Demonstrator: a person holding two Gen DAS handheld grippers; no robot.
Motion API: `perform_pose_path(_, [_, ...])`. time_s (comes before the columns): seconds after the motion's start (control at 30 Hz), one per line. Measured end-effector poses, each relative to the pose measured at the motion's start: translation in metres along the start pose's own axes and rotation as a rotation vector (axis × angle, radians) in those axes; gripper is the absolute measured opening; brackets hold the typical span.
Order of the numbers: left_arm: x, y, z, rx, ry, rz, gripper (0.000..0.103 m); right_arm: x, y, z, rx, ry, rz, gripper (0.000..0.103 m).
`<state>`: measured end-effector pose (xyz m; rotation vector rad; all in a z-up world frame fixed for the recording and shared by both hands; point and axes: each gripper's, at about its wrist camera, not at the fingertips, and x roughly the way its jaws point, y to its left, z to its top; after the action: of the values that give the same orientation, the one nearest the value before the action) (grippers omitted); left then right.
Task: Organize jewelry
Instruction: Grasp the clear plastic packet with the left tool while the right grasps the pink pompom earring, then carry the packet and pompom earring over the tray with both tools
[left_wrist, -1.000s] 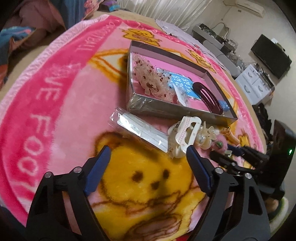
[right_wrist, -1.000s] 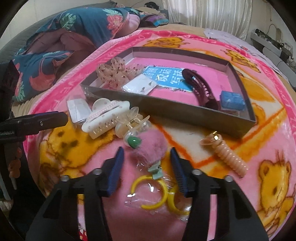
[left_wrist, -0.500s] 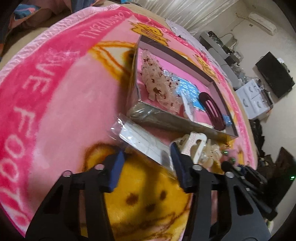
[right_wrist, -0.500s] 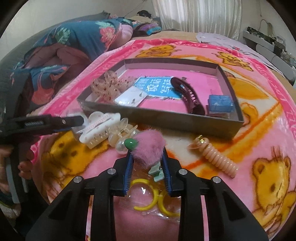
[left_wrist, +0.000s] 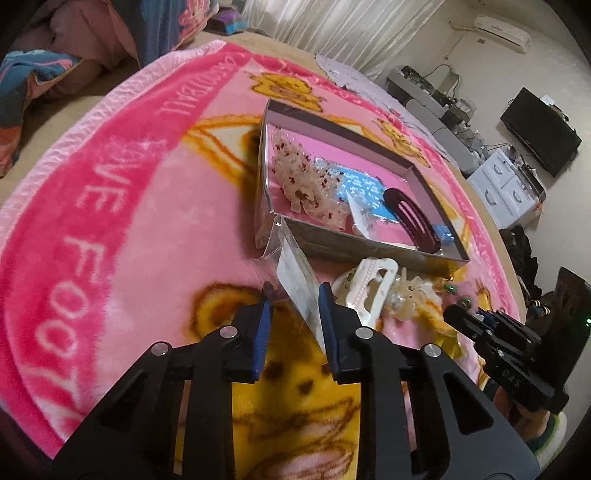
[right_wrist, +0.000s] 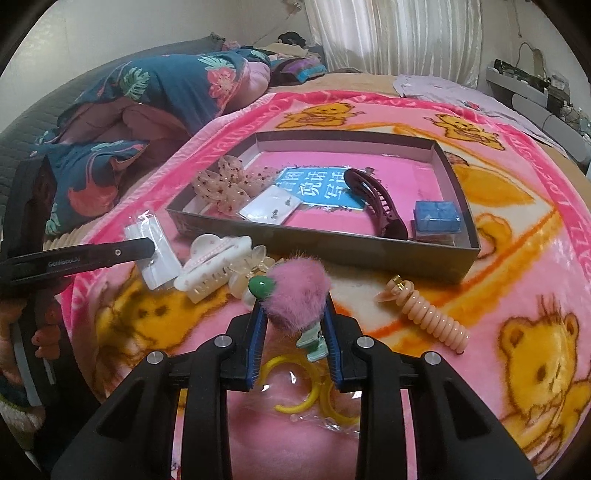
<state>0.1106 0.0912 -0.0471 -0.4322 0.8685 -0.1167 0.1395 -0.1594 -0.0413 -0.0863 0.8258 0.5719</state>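
Observation:
A shallow grey box (right_wrist: 369, 254) with a pink floor lies on the pink bear blanket; it also shows in the left wrist view (left_wrist: 362, 236). It holds a speckled clear clip (right_wrist: 221, 184), a white card (right_wrist: 271, 210), a blue card, a maroon hair clip (right_wrist: 376, 203) and a small blue box (right_wrist: 437, 218). My left gripper (left_wrist: 295, 299) is shut on a clear packet with a white card (left_wrist: 295, 273), lifted and tilted. My right gripper (right_wrist: 295, 306) is shut on a pink fluffy hair clip (right_wrist: 295, 291) with a green bead.
A white claw clip (right_wrist: 214, 266) and a clear claw clip (right_wrist: 247, 273) lie in front of the box. A peach spiral hair tie (right_wrist: 432, 317) lies to the right. A packet of yellow rings (right_wrist: 303, 391) lies under my right gripper. Bedding is piled at the far left.
My left gripper closed on the clear packet and tipped it up. My right gripper closed on the pink fluffy clip and lifted it off the blanket.

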Motion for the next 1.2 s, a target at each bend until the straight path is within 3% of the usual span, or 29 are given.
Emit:
perform_pose_path(0.2, [-0.025,-0.009,0.002,0.054,-0.067,0.025,0.017,-0.007,0.006,0.001,-0.018,-0.020,0.006,0.027])
perform_pose_path(0.63, [-0.057,-0.018,0.017,0.074,-0.165,0.046,0.017,-0.025,0.021,0.013,-0.062,-0.078,0.039,0.027])
perform_pose_path(1.2, [-0.046,-0.057,0.058,0.132,-0.208,0.018,0.017,-0.043,-0.006,0.052,-0.028,-0.174,-0.005,0.027])
